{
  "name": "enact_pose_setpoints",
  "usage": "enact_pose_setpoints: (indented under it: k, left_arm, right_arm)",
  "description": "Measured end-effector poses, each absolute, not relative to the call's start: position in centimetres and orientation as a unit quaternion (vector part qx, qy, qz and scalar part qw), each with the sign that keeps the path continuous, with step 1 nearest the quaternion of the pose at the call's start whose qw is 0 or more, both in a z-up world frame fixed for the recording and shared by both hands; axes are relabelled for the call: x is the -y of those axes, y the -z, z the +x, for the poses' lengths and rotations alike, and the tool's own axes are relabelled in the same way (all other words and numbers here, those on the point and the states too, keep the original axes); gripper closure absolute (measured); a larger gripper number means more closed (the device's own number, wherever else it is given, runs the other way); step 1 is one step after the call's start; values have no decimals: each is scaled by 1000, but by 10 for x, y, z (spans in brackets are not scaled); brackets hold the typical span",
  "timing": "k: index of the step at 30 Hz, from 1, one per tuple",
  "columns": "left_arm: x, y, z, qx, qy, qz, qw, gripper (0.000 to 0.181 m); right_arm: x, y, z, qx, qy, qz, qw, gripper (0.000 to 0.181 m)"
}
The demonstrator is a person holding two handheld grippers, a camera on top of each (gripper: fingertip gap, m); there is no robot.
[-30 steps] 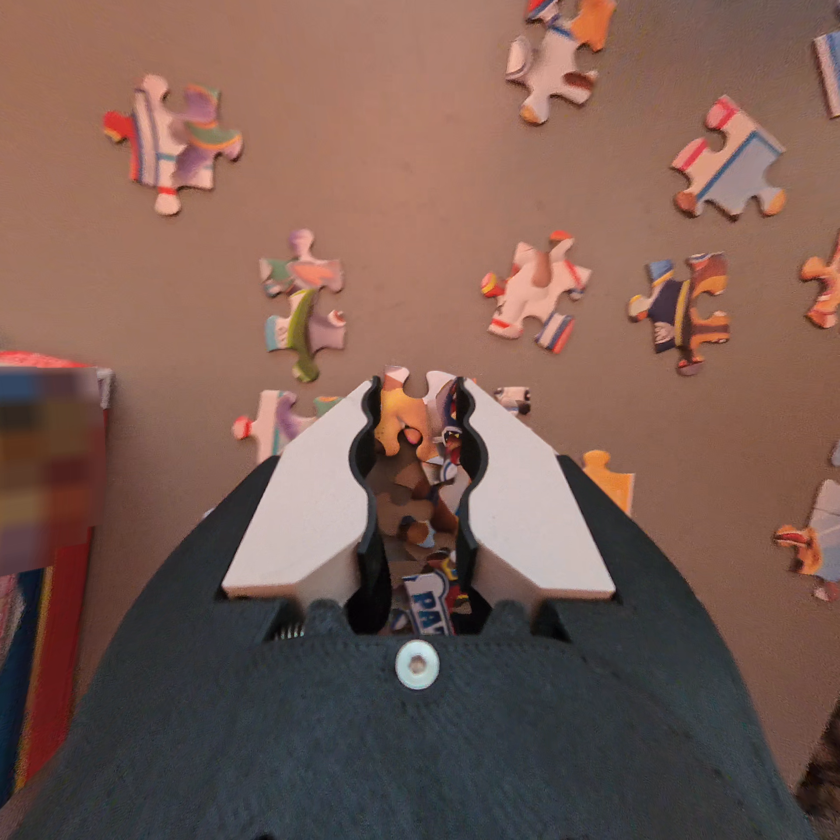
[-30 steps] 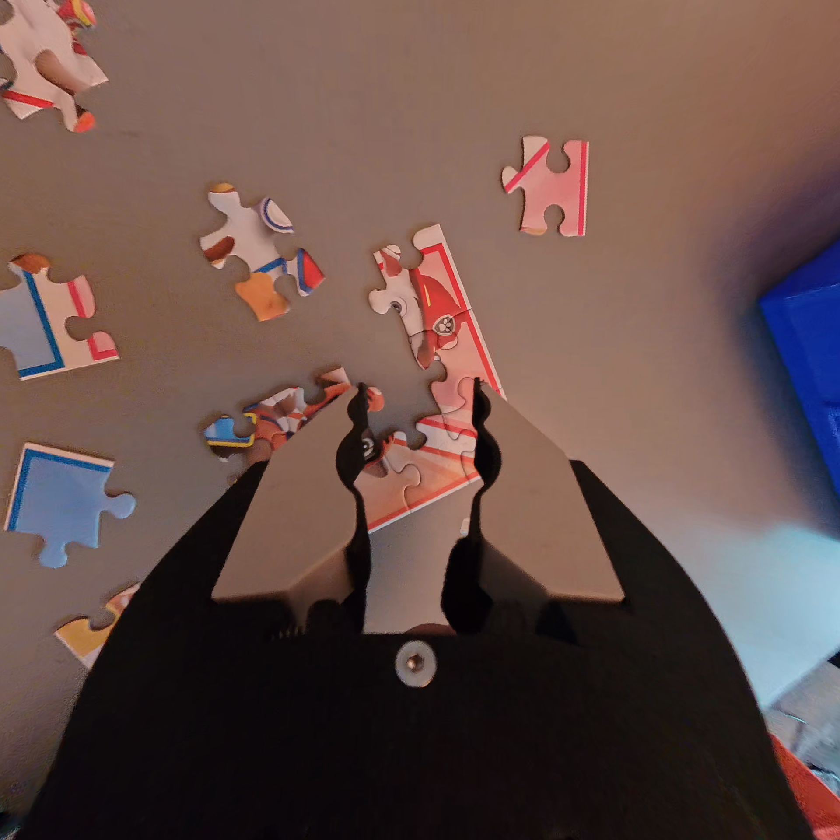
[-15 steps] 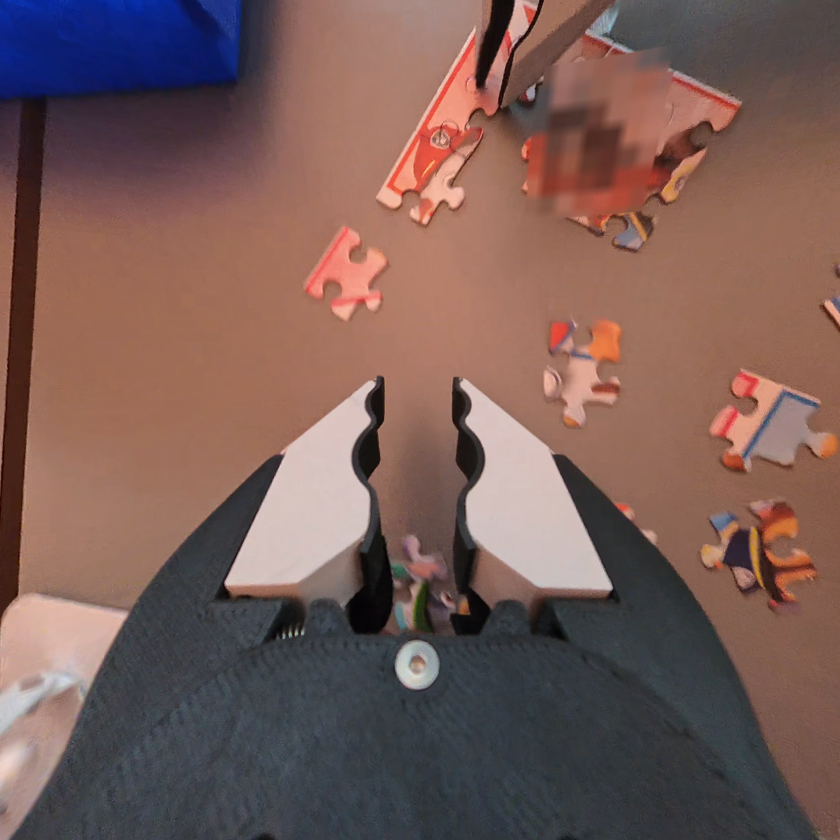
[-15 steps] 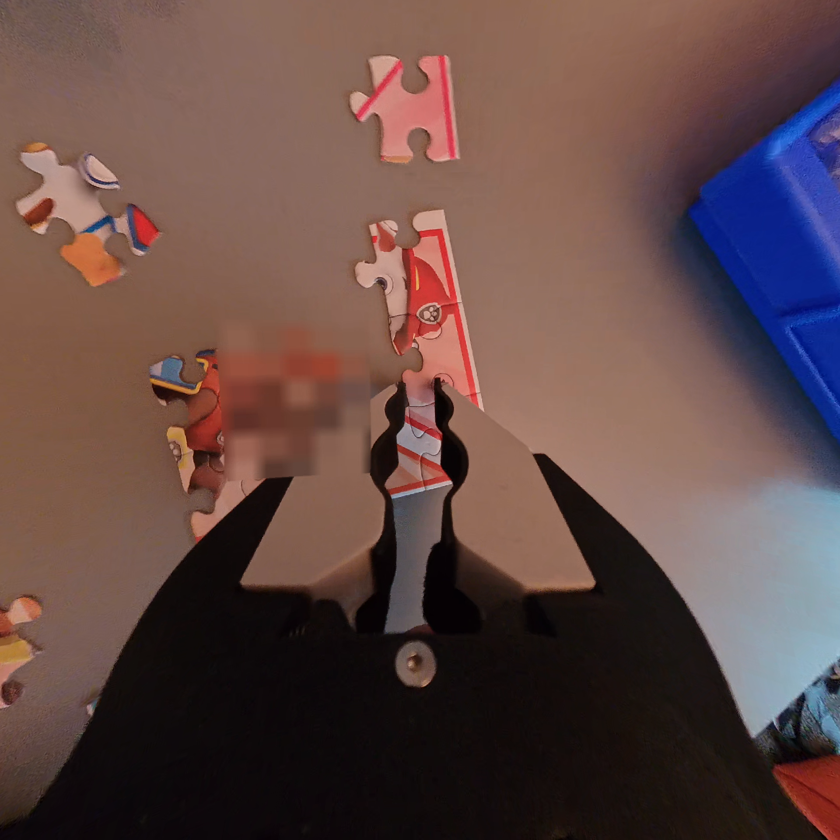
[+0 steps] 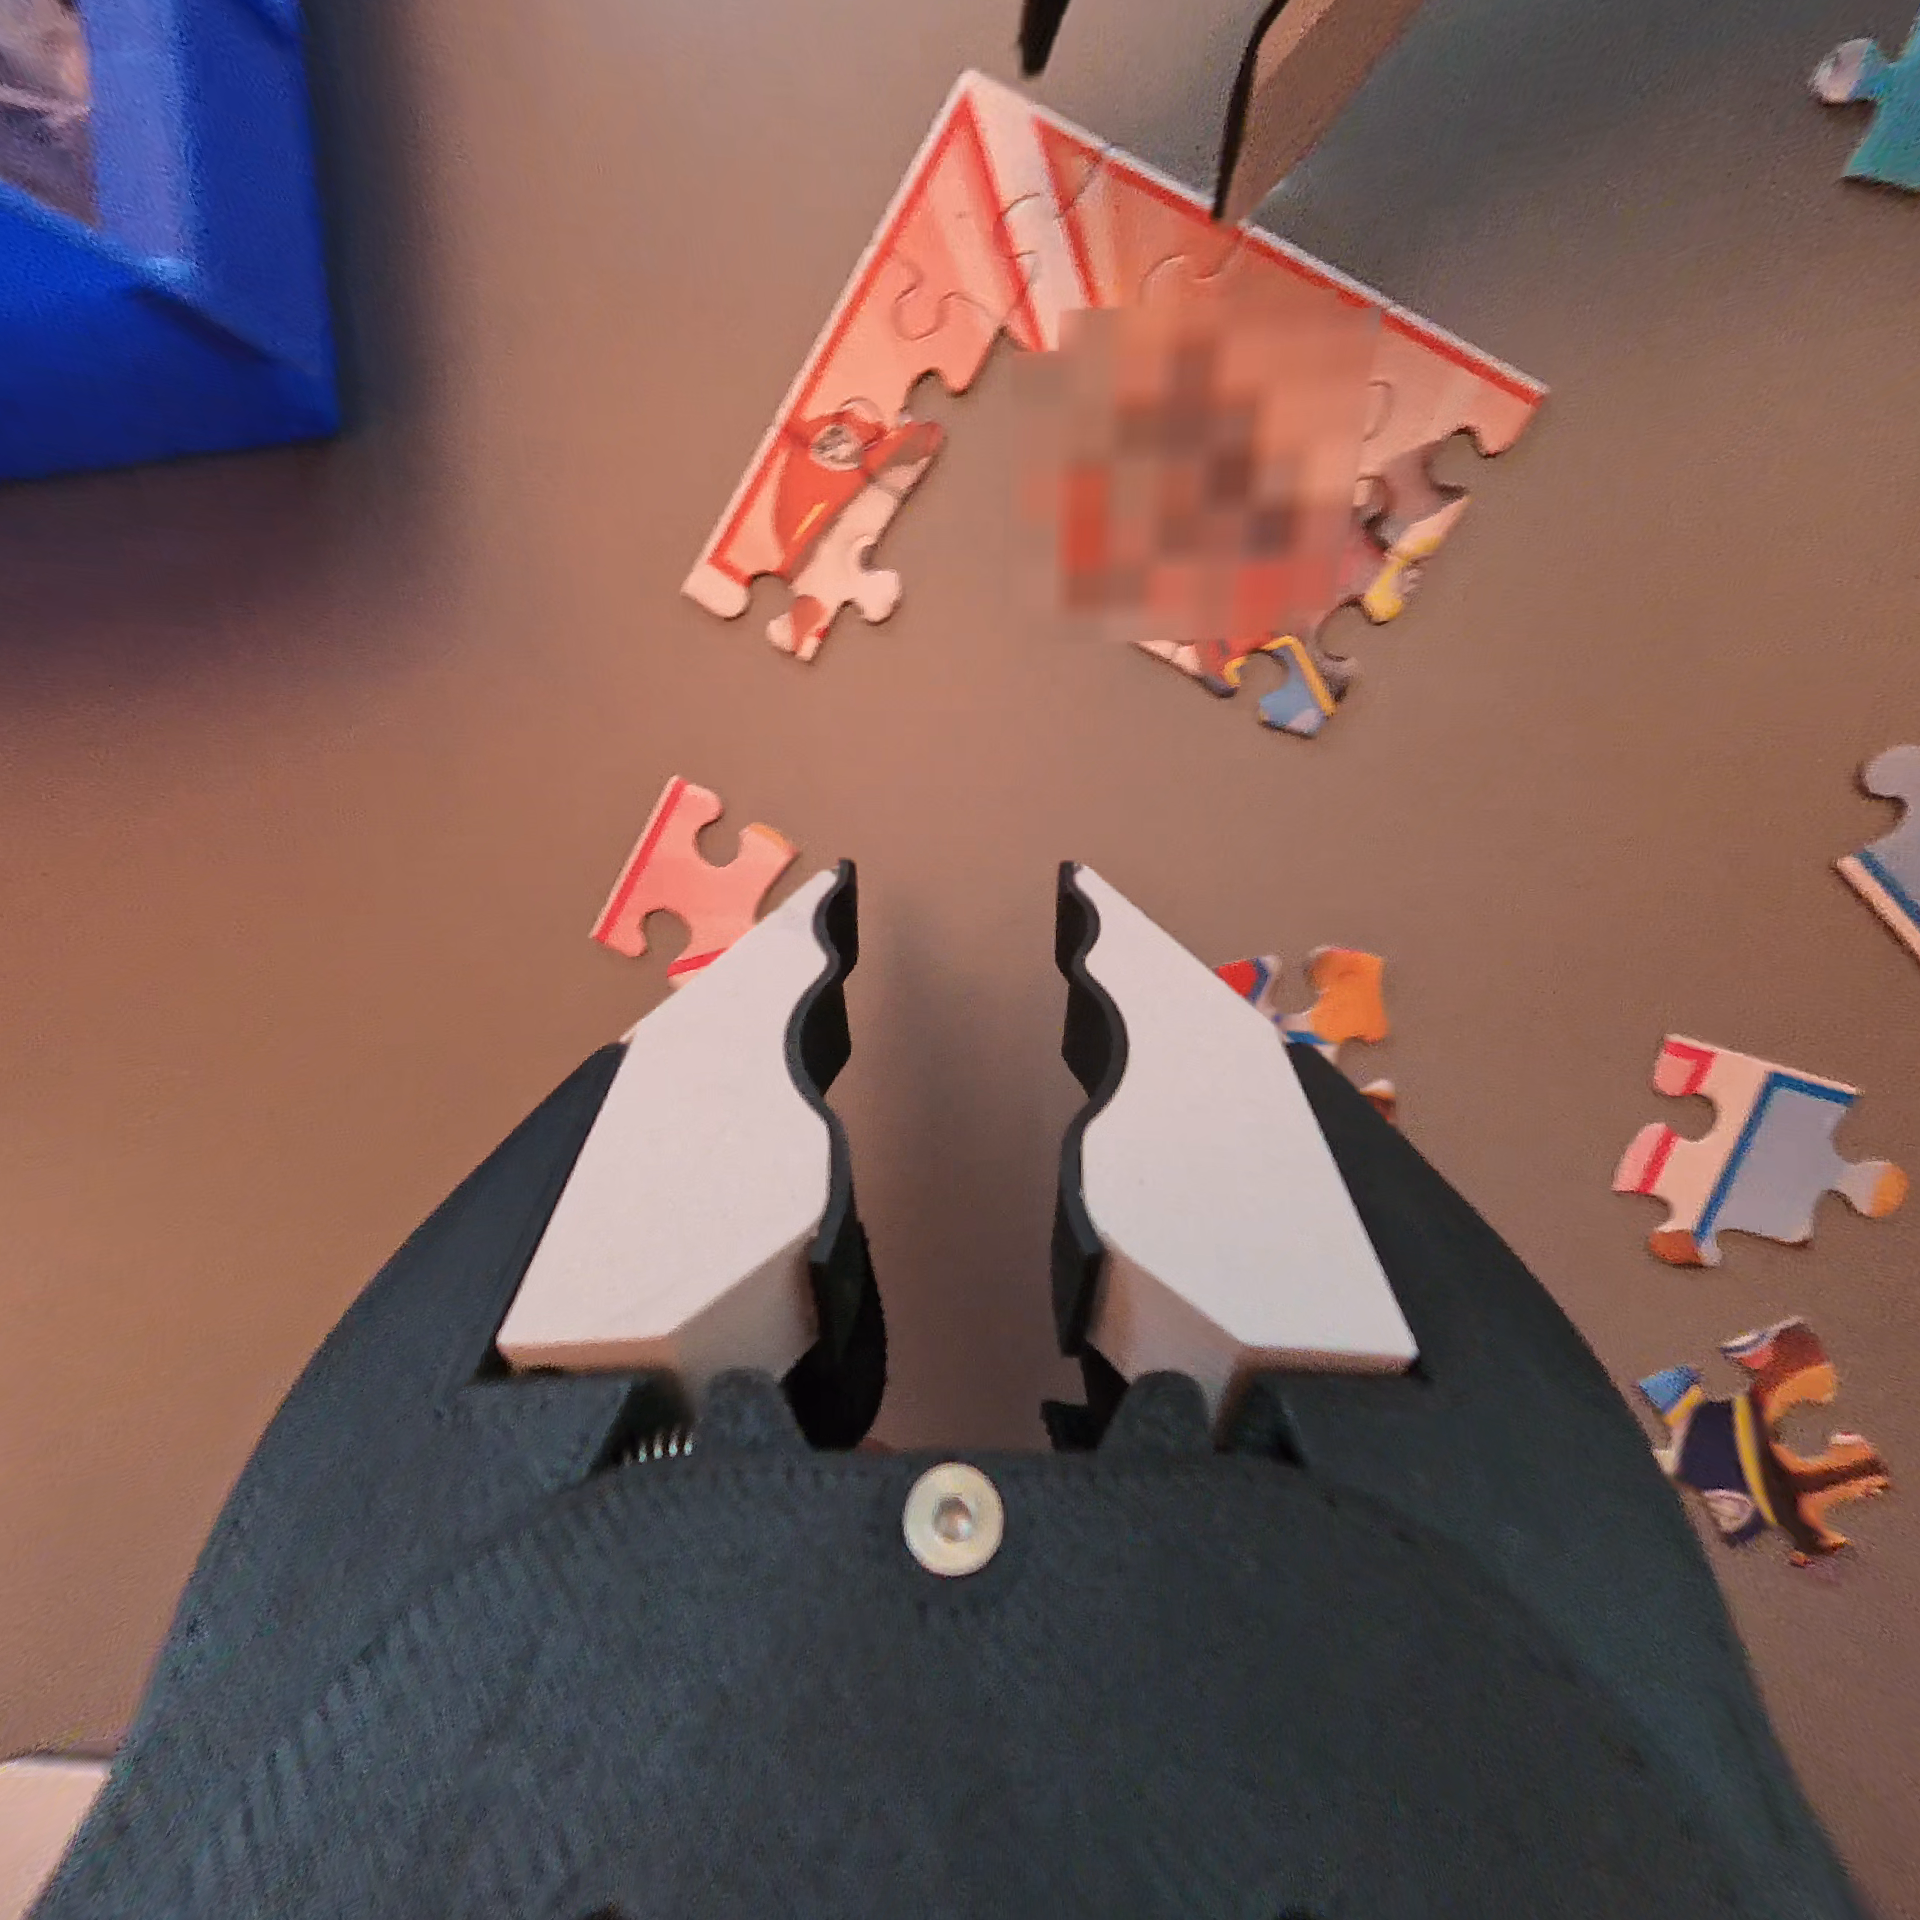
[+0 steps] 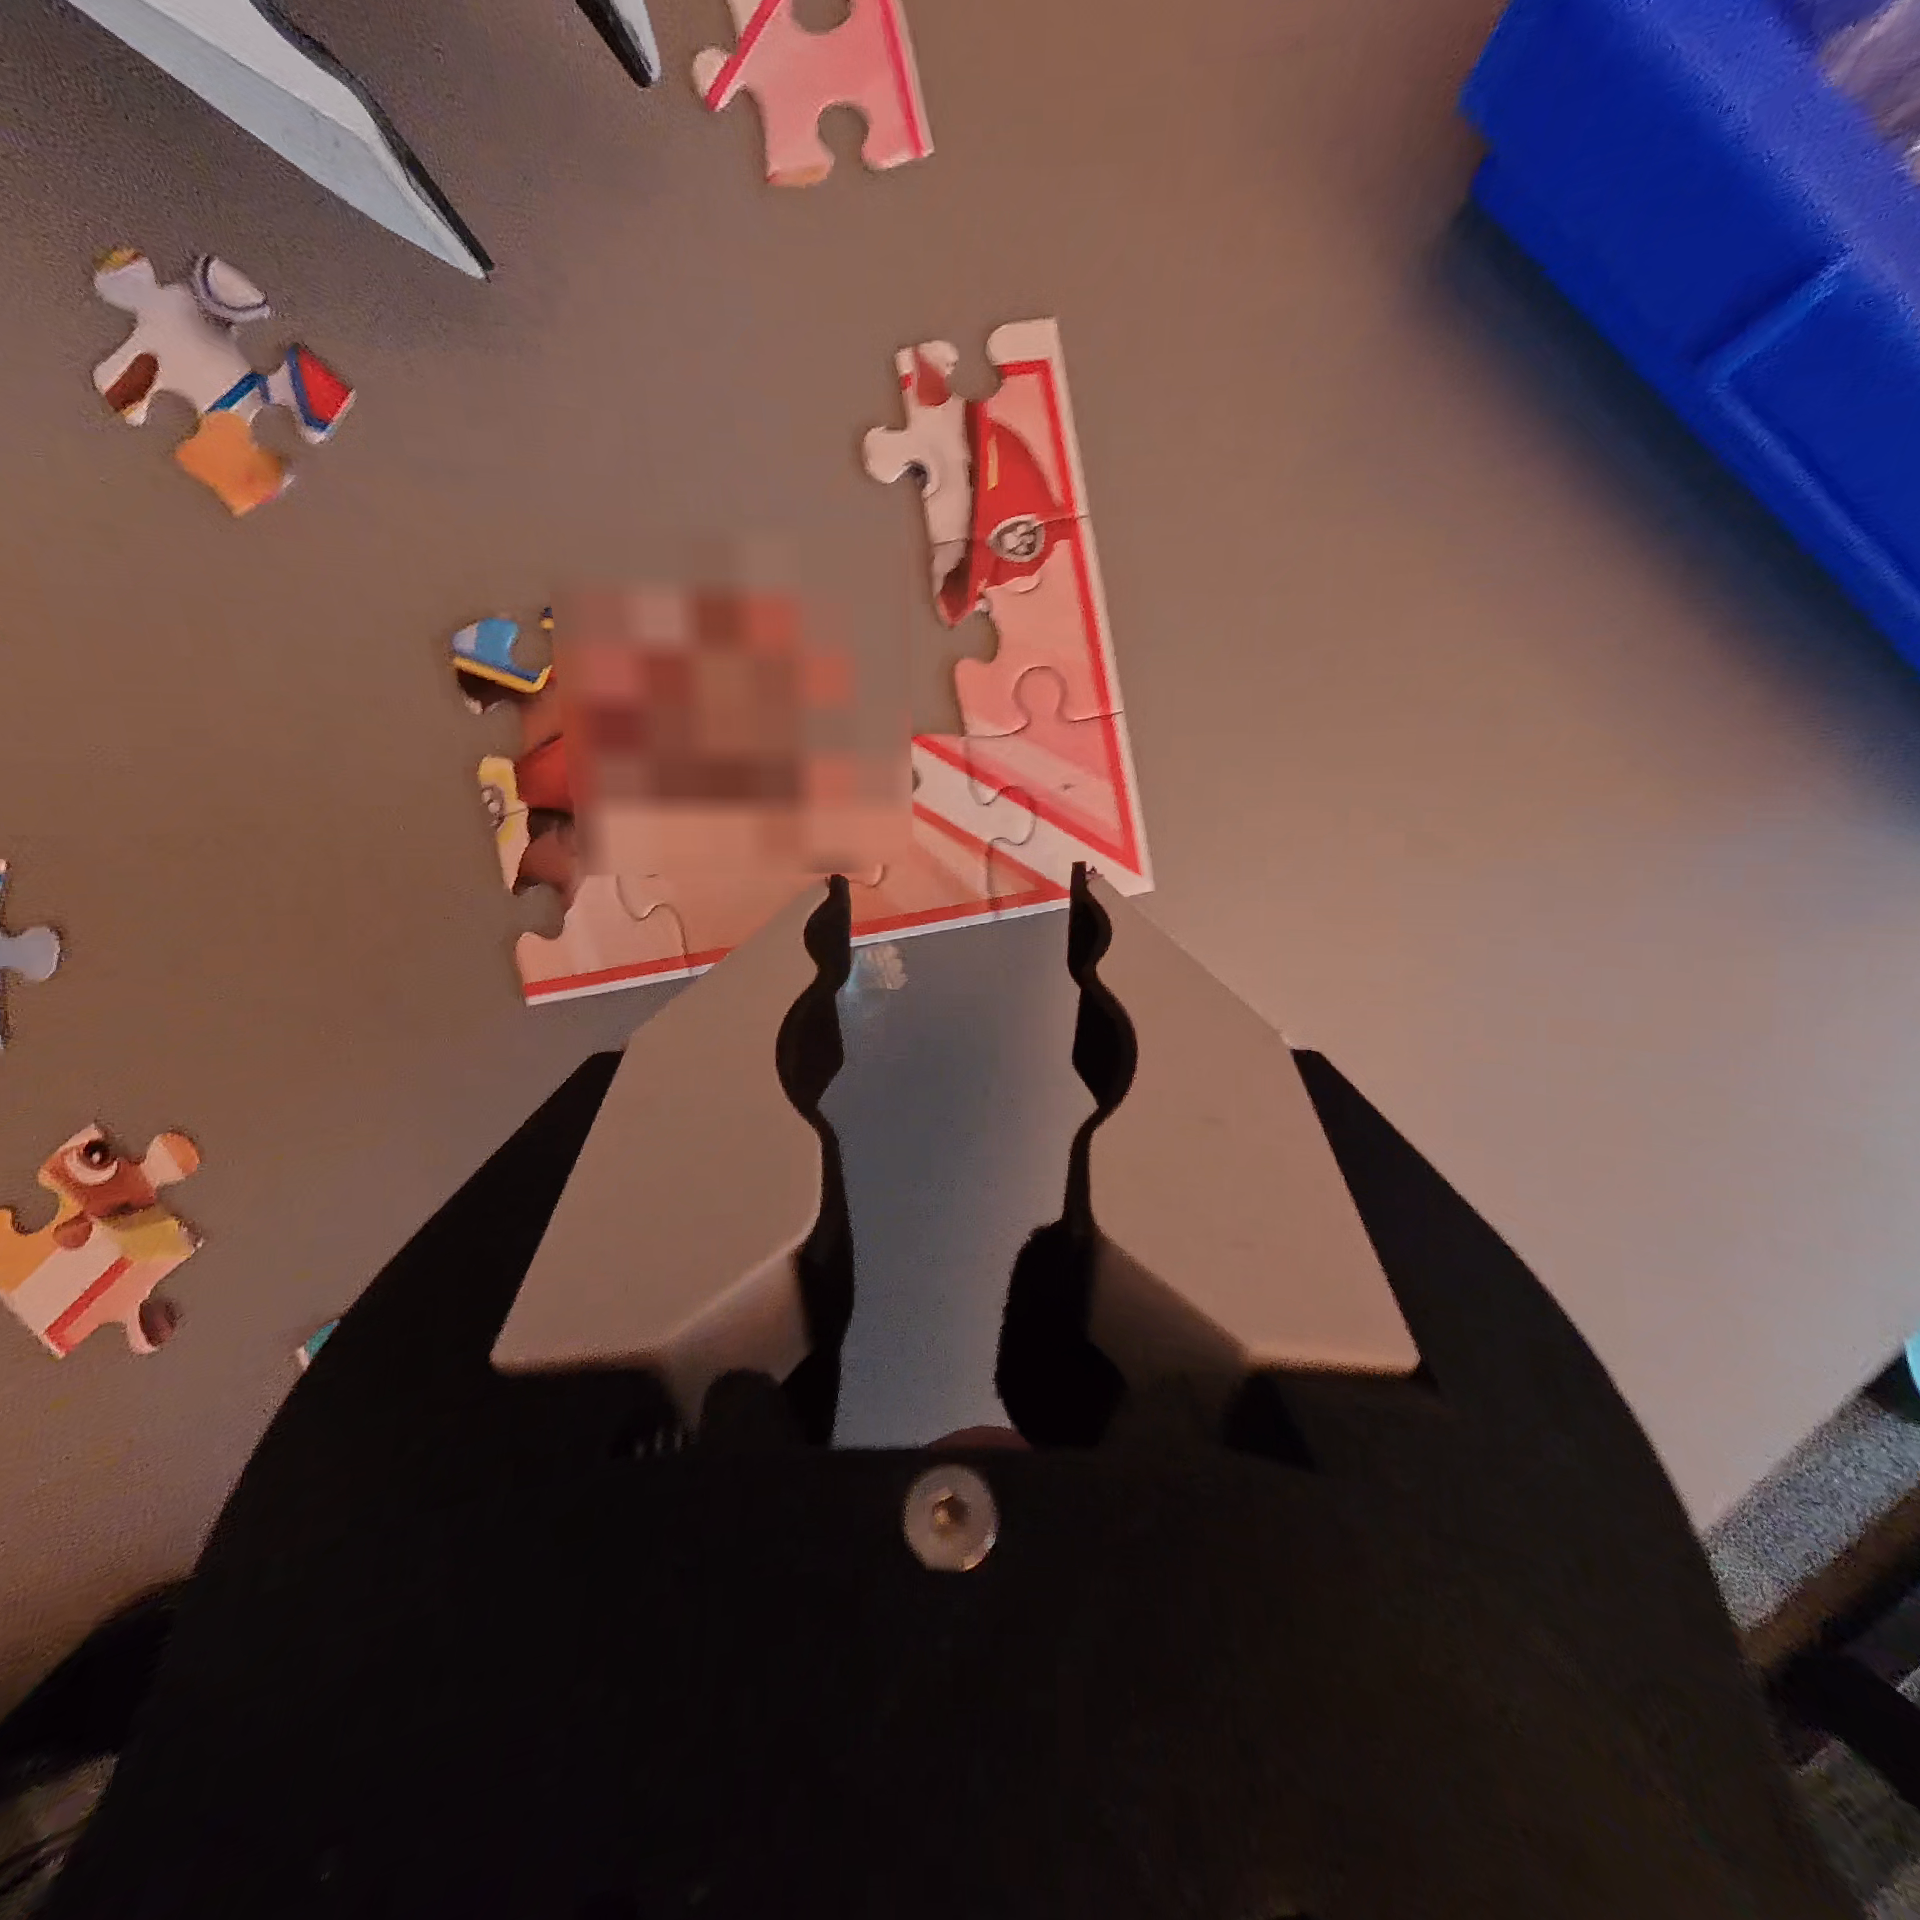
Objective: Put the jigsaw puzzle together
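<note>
Since 0.5 s ago the right gripper [image 6: 954, 883] has spread its jaws from nearly closed to released, empty, at the corner of the assembled puzzle section [image 6: 1049, 727] flat on the bench [image 6: 1351, 727]. The left gripper [image 5: 956, 883] is released too, now beside a loose pink piece [image 5: 686, 883]. In the right wrist view the section's longer arm runs away from the camera.

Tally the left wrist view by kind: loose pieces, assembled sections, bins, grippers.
Loose pieces: 6
Assembled section: 1
Blue bin: 1
Grippers: 2, left gripper and right gripper
Total: 10
</note>
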State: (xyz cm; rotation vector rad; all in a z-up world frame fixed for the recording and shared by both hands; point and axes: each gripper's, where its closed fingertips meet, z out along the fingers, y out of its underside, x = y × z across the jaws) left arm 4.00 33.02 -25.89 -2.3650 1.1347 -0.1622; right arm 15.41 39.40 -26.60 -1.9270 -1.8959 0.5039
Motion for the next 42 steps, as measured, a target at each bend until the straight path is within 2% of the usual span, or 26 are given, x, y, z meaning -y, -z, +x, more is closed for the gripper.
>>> enact_pose_setpoints:
  k: [14,21,27,33,38,42]
  left_arm:
    - [-327,279,120,-455,115,-850,241,150]
    - [-336,277,139,-452,116,-846,258,145]
    - [-301,247,91,-433,106,-857,259,137]
    - [-273,244,-21,-358,22,-903,234,136]
    - [-265,246,-86,-282,-15,-930,237,145]
    - [-267,261,-98,-256,-43,-939,225,143]
  right_arm:
    - [-413,276,149,696,-132,-682,180,151]
    - [-422,275,146,698,-137,-676,194,156]
    - [-422,252,133,686,-180,-659,250,155]
    - [-432,237,122,663,-196,-652,312,154]
    - [-430,240,116,666,-199,-645,316,155]
    - [-428,245,113,672,-196,-642,314,155]
